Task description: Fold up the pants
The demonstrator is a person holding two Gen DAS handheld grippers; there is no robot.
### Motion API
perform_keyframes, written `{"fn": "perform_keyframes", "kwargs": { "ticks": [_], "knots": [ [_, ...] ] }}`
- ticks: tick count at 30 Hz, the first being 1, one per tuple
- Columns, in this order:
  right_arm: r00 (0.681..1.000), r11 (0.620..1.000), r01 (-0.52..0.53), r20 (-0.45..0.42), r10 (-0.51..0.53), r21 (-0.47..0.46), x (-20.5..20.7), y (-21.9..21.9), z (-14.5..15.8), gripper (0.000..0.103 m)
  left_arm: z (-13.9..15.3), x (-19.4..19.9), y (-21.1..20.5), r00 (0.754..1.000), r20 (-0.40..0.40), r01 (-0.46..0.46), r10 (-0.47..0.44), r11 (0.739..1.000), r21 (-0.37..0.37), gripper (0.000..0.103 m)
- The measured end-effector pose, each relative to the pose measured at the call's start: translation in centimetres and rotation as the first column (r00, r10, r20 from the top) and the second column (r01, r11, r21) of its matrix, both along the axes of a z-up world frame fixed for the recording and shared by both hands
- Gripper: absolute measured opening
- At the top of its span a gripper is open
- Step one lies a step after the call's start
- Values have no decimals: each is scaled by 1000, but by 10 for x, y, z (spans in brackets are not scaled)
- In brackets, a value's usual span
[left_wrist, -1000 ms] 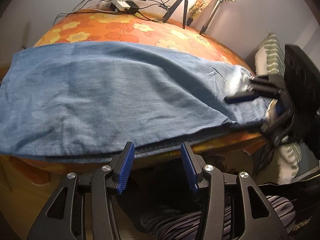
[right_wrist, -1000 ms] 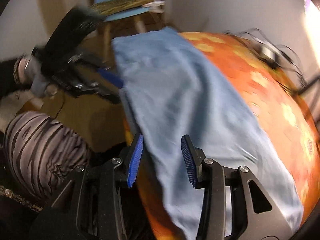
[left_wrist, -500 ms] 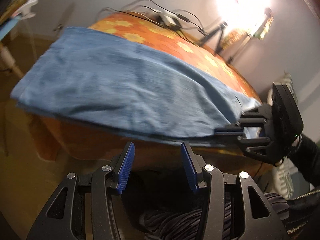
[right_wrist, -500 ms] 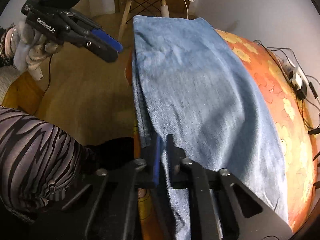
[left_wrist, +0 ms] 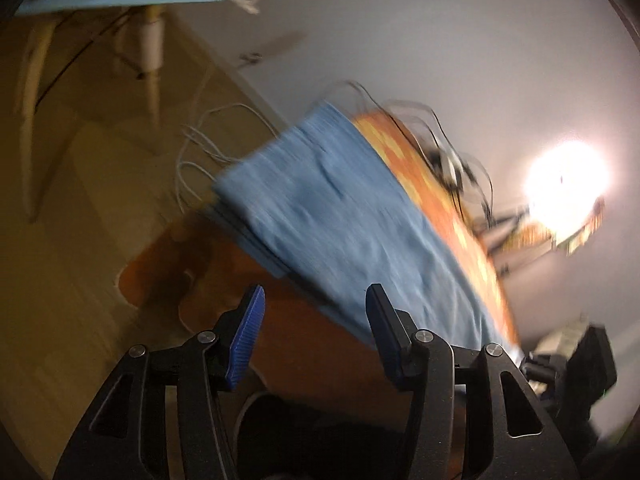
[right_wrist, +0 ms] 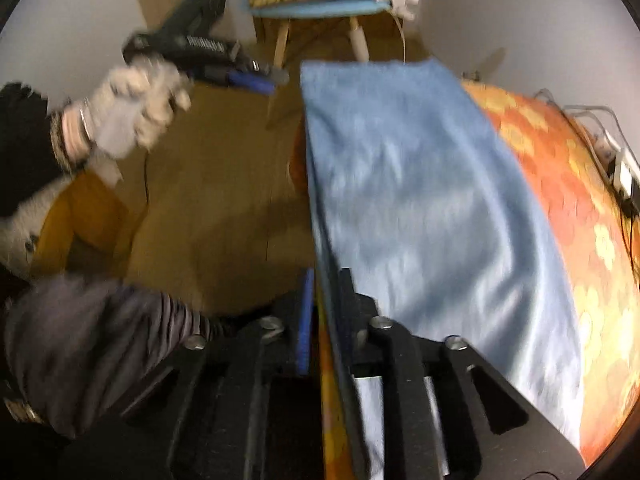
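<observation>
Light blue pants lie flat and lengthwise on a table with an orange flowered cloth, one long edge along the table's side. My left gripper hangs off that side with nothing between its opening jaws. In the right wrist view the left gripper is in a gloved hand, near the far corner of the pants. My right gripper straddles the near long edge. Its jaws are opening, and the dark hem and the cloth edge sit between them. A gap shows beside the blue pad.
A chair with a blue seat stands on the wooden floor beyond the far end of the table. Cables and a power strip lie along the table's far side. A bright lamp glares by the wall. A striped sleeve is at the lower left.
The left gripper swung away along the table's side toward the far end of the pants and rolled. The right gripper closed at the near edge, then parted its jaws again.
</observation>
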State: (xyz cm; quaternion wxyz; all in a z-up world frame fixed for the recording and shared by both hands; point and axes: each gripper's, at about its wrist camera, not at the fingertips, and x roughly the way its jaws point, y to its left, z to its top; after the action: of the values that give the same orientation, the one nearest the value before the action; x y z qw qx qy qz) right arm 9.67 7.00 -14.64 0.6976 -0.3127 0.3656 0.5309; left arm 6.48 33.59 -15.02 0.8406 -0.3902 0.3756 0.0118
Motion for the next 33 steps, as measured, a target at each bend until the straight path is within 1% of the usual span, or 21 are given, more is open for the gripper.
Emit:
{"fn": "perform_keyframes", "kwargs": {
  "ticks": [1,2,5,7,10,14,17,19,20,22,23,24,25,26,27,30,33],
  "knots": [
    [1000,1000,5,15,-5,15,2,6,4,34,-5,3,8,1000,6,-29,29,999,-35,53],
    [1000,1000,8,30,-9,29,3,15,6,35,-9,5,12,999,7,-44,44,998,-49,56],
    [998,1000,2,57,-3,31,6,36,4,35,-20,12,17,996,1,-85,85,994,-72,57],
    [997,1000,-5,77,4,6,7,48,-4,35,-30,12,25,994,2,-110,111,987,-120,58],
    [997,999,-20,70,23,-34,6,59,-13,35,-40,14,35,990,-6,-143,144,977,-159,60],
    [997,997,-29,69,34,-72,2,57,-24,35,-54,17,44,981,-18,-190,191,957,-221,60],
    [998,996,-19,64,25,-84,3,55,-28,35,-58,19,47,974,-12,-222,225,945,-241,60],
    [998,996,-14,67,20,-86,4,55,-28,35,-58,19,47,967,-2,-246,254,938,-245,57],
    [998,996,-11,66,17,-85,4,55,-28,35,-56,19,47,966,3,-249,257,939,-238,57],
    [998,996,-11,66,16,-84,2,54,-28,35,-51,18,44,963,9,-261,268,943,-205,48],
    [998,996,-11,69,16,-84,2,54,-28,35,-47,18,42,962,2,-269,274,947,-175,37],
    [997,996,-11,71,17,-85,2,54,-28,35,-44,18,41,960,-2,-276,279,949,-155,29],
    [997,996,-10,71,16,-84,3,53,-29,35,-40,17,39,959,1,-282,285,951,-127,24],
    [997,996,-7,70,13,-83,4,53,-28,35,-38,17,38,959,9,-282,284,953,-111,17],
    [998,997,-4,69,9,-81,7,55,-28,35,-33,18,36,960,24,-276,280,957,-88,14],
    [999,998,24,46,-21,-61,15,55,-24,35,-18,19,25,963,60,-265,264,964,9,12],
    [998,998,62,18,-61,-27,25,55,-16,35,-1,22,7,971,116,-223,210,967,120,12]
  ]
}}
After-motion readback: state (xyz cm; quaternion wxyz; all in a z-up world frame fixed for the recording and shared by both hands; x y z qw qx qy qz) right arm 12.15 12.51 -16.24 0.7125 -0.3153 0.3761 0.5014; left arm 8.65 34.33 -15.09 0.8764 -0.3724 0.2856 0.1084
